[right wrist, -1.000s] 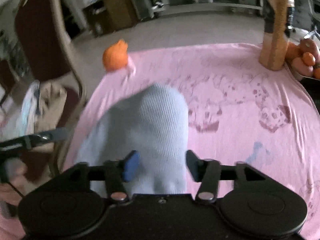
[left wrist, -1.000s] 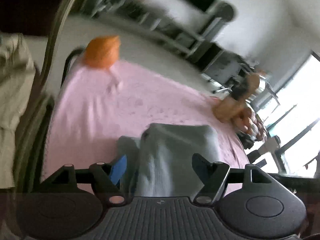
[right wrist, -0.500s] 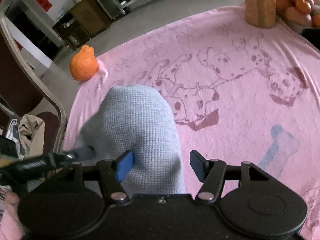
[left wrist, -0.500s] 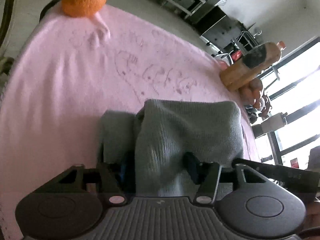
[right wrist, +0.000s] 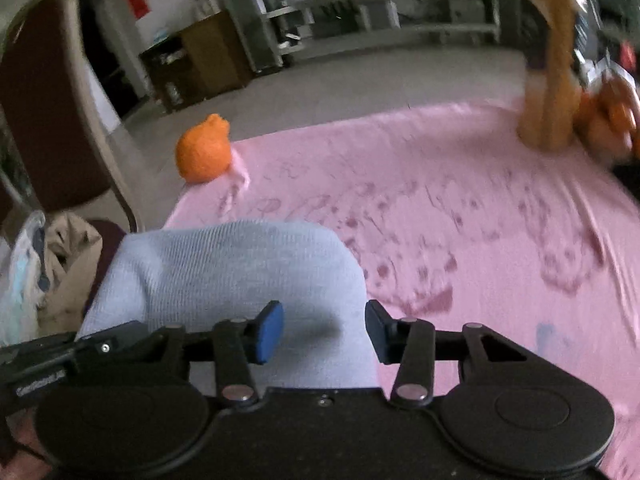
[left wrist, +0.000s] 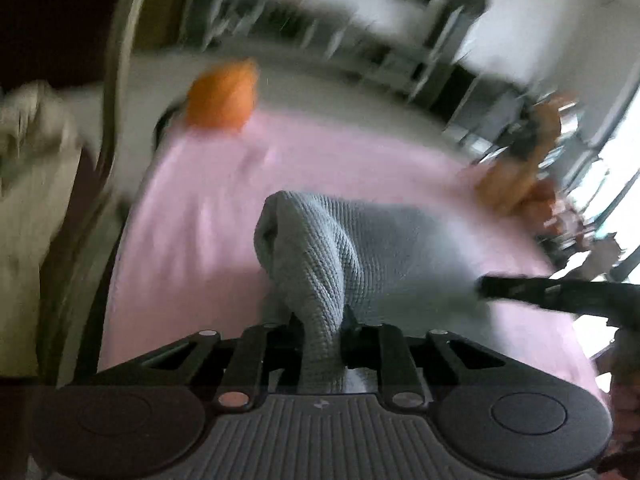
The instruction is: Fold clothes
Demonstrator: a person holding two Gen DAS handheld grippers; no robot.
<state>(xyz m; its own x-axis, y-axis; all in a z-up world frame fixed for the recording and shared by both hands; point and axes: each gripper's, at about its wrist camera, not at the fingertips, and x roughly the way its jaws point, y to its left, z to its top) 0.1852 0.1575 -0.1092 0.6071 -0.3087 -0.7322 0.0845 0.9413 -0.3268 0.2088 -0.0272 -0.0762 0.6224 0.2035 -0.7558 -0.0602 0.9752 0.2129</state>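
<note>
Knitwear is taking the centre of this scene: a pale grey-blue garment (left wrist: 360,248) is lying bunched on a pink printed cloth (right wrist: 460,220) that is covering the table. The left gripper (left wrist: 323,326) is pinching a raised ridge of the knit, its jaws having just been closing, and the fabric is now squeezed tight between the two pads. The right gripper (right wrist: 324,330) is hanging over the same garment (right wrist: 224,264) from the other side; its jaws have just been narrowing too, yet they are standing apart, with the blue pads (right wrist: 269,332) sitting above the fabric and the knit lying in the gap, not clamped.

Ahead of both grippers, at the far left corner of the cloth, an orange knitted item (right wrist: 204,152) is resting. Far ahead and to the right of the right gripper, a tall bottle of amber liquid (right wrist: 548,64) is standing upright just beside a pile of orange fruit (right wrist: 608,120). To the left of the grippers, a chair (right wrist: 48,120) is carrying a heap of other clothes (right wrist: 52,256). The left wrist view is blurring heavily.
</note>
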